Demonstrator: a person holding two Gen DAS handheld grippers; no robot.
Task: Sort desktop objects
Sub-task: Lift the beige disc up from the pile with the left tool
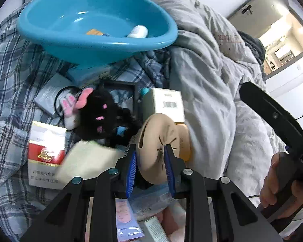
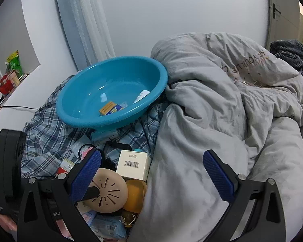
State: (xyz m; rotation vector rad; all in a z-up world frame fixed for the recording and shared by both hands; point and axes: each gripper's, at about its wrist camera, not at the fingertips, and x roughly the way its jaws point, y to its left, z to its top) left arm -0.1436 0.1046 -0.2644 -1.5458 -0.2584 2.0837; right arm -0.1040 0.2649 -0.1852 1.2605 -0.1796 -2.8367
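Observation:
My left gripper (image 1: 149, 148) is shut on a beige round disc (image 1: 157, 141) with cut slits, its blue pads (image 1: 131, 167) pressing both sides. In the right wrist view the same disc (image 2: 111, 195) sits tilted over the pile of small things. My right gripper (image 2: 152, 157) stands open above the pile's edge and the grey duvet (image 2: 212, 141), with nothing between its fingers. A blue plastic basin (image 1: 70, 46) (image 2: 86, 121) rests tilted behind the pile. In it lie a small orange and blue box (image 1: 95, 32) (image 2: 111, 107) and a white tube (image 1: 138, 31) (image 2: 142, 95).
The pile on the plaid sheet (image 1: 10, 80) holds a black plush toy (image 1: 103, 119), a red and white carton (image 1: 46, 151), a white barcoded box (image 1: 165, 102) (image 2: 132, 164) and an amber block (image 2: 135, 193). A hand (image 1: 272, 183) grips the other handle at right.

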